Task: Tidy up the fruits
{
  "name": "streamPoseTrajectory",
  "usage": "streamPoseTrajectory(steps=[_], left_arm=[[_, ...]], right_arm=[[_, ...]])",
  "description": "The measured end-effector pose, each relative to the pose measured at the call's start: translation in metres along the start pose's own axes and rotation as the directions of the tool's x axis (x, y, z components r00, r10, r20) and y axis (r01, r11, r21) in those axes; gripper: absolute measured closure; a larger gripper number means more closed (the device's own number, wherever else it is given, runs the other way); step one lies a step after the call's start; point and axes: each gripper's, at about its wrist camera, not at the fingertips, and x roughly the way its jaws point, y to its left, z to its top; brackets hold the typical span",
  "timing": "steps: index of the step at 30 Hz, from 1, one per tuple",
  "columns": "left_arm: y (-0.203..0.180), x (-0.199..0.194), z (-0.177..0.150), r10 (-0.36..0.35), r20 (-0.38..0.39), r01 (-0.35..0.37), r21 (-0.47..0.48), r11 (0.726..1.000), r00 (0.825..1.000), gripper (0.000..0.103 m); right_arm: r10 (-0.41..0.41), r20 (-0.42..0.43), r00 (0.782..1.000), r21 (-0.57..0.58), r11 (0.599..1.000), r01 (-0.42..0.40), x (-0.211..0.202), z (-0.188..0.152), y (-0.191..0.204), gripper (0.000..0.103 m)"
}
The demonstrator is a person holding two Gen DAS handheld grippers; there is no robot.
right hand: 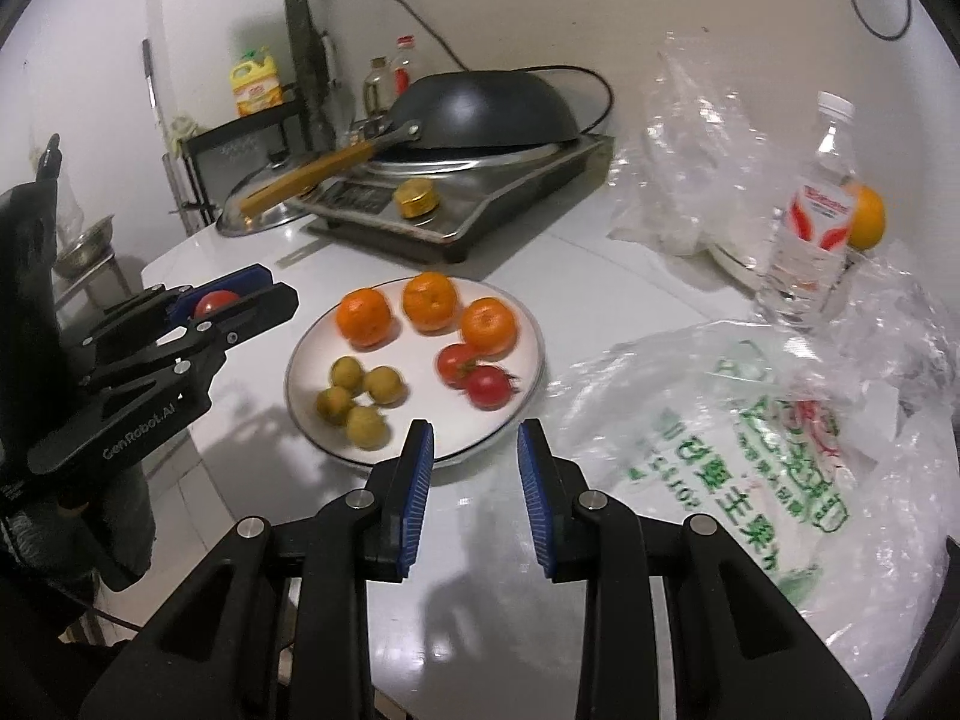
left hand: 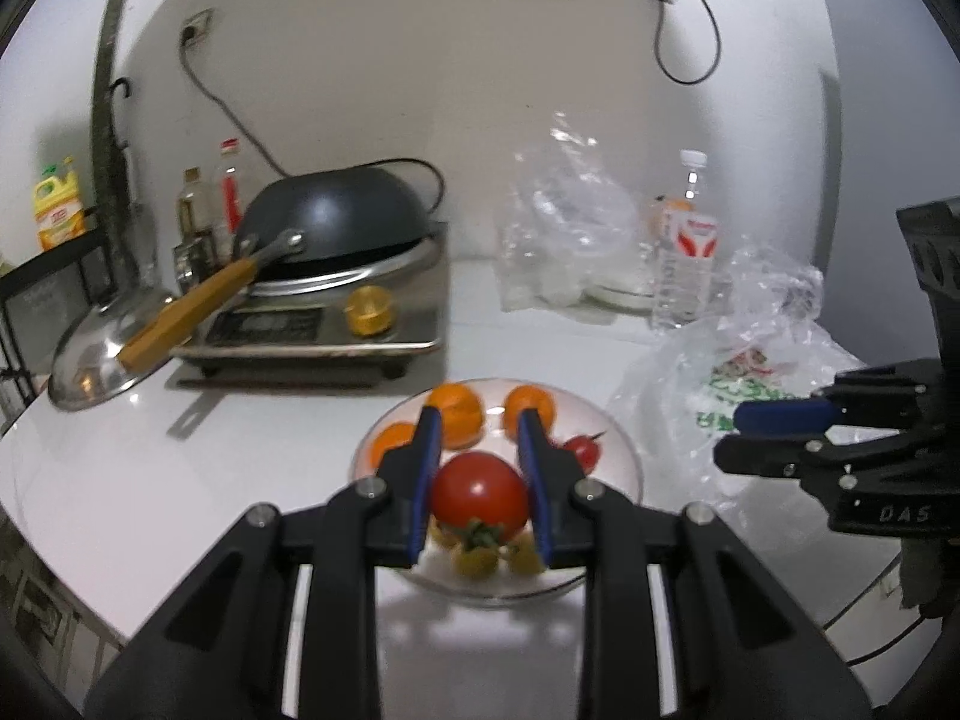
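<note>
My left gripper (left hand: 480, 426) is shut on a red tomato (left hand: 479, 495) and holds it above the white plate (left hand: 624, 450). It also shows in the right wrist view (right hand: 264, 294), left of the plate (right hand: 528, 312), with the tomato (right hand: 215, 302) between its pads. On the plate lie three oranges (right hand: 427, 300), two tomatoes (right hand: 486, 385) and several small yellow-green fruits (right hand: 365, 425). My right gripper (right hand: 475, 456) is open and empty, just in front of the plate's near rim. It shows in the left wrist view (left hand: 729, 435) at the right.
A printed plastic bag (right hand: 750, 450) lies right of the plate. Behind it stand a water bottle (right hand: 810, 228), an orange (right hand: 867, 216) and clear plastic wrap (right hand: 690, 138). An induction cooker with a dark wok (right hand: 480, 114) sits at the back, a steel lid (left hand: 102, 354) beside it.
</note>
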Motion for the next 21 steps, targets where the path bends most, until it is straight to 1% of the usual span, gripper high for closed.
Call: streamPoseTrajectory(steps=[3, 7, 12, 21], left_arm=[[-0.012, 0.011, 0.006, -0.017, -0.012, 0.017, 0.021, 1.0, 1.0, 0.077], [-0.023, 0.031, 0.008, -0.031, -0.048, 0.033, 0.031, 0.999, 0.998, 0.077], [-0.035, 0.054, 0.01, -0.038, -0.081, 0.042, 0.05, 0.998, 0.996, 0.077], [-0.043, 0.09, 0.0, -0.045, -0.16, 0.053, 0.044, 0.998, 0.986, 0.077]], right_arm=[[-0.006, 0.005, 1.0, 0.02, 1.0, 0.006, -0.001, -0.001, -0.014, 0.072], [-0.009, 0.006, 1.0, 0.042, 0.999, 0.009, 0.001, -0.003, -0.03, 0.072], [-0.006, -0.004, 1.0, 0.065, 0.998, 0.006, 0.008, -0.007, -0.047, 0.072], [0.004, -0.025, 1.0, 0.087, 0.996, -0.002, 0.026, -0.01, -0.064, 0.072]])
